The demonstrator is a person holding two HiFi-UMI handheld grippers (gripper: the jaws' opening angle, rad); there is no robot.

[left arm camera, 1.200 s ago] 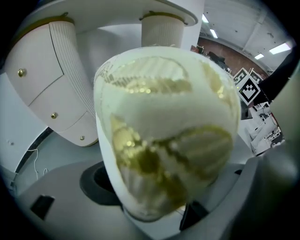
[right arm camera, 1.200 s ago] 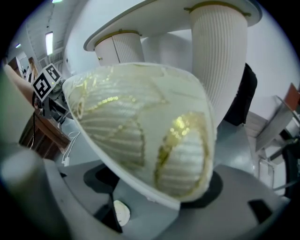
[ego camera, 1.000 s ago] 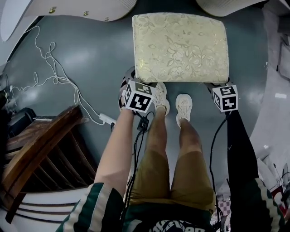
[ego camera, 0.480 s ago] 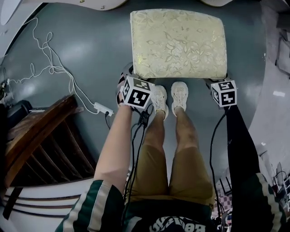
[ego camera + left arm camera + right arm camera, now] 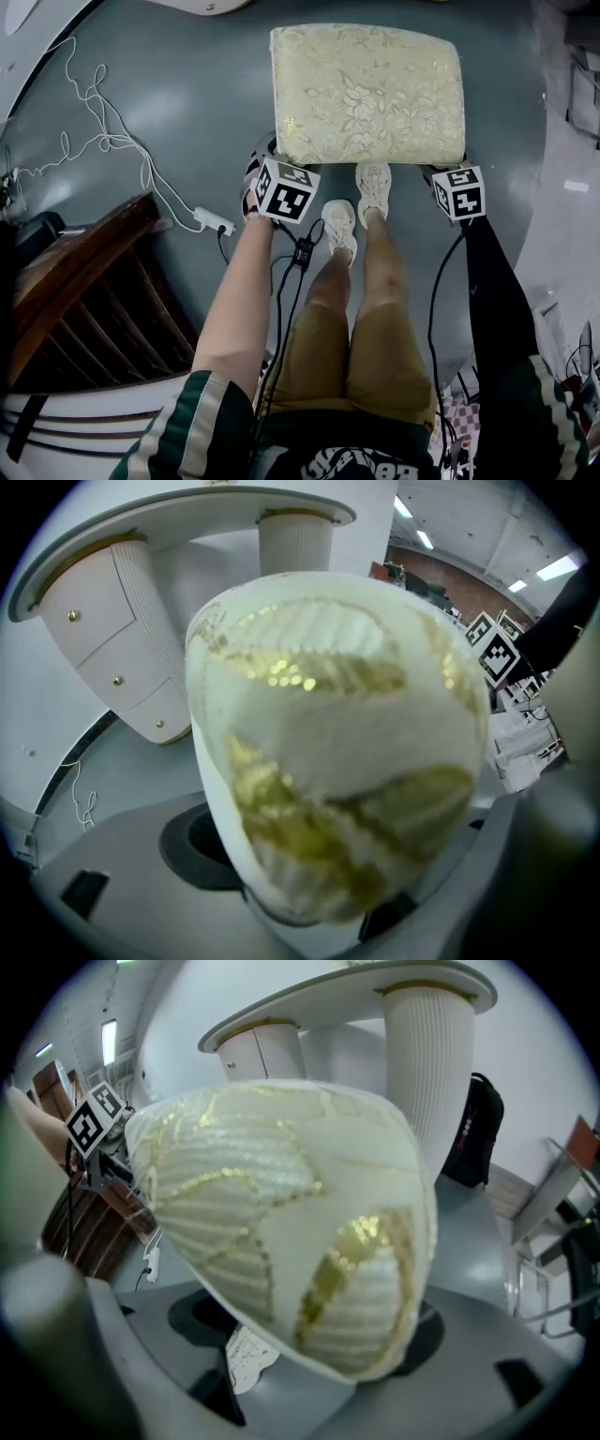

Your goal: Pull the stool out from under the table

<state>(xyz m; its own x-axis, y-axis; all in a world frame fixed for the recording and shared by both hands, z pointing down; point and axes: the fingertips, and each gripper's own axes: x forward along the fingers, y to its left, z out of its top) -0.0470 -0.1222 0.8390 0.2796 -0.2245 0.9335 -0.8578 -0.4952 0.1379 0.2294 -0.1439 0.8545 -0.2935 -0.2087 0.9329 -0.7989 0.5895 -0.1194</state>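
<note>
Here, the near corners of the stool (image 5: 367, 94) are clamped by the left claw (image 5: 273, 165) and the right claw (image 5: 448, 174). It is stood on the grey floor (image 5: 187, 112).

- My head camera sits high and looks steeply down past my own legs. The floor (image 5: 178, 112) fills the frame, and the whole top of the stool (image 5: 367, 92) lies at the far side.
- The camera on the left gripper (image 5: 277, 169) looks along its jaws toward the far side. It is so near the stool's near-left corner that the cushion fills the middle of the frame. The white table (image 5: 216, 501) stands beyond.
- The camera on the right gripper (image 5: 448, 171) does the same at the near-right corner, just as close.
- All three views share the stool. Both gripper views share the table, and each catches the other gripper at its edge.
</note>
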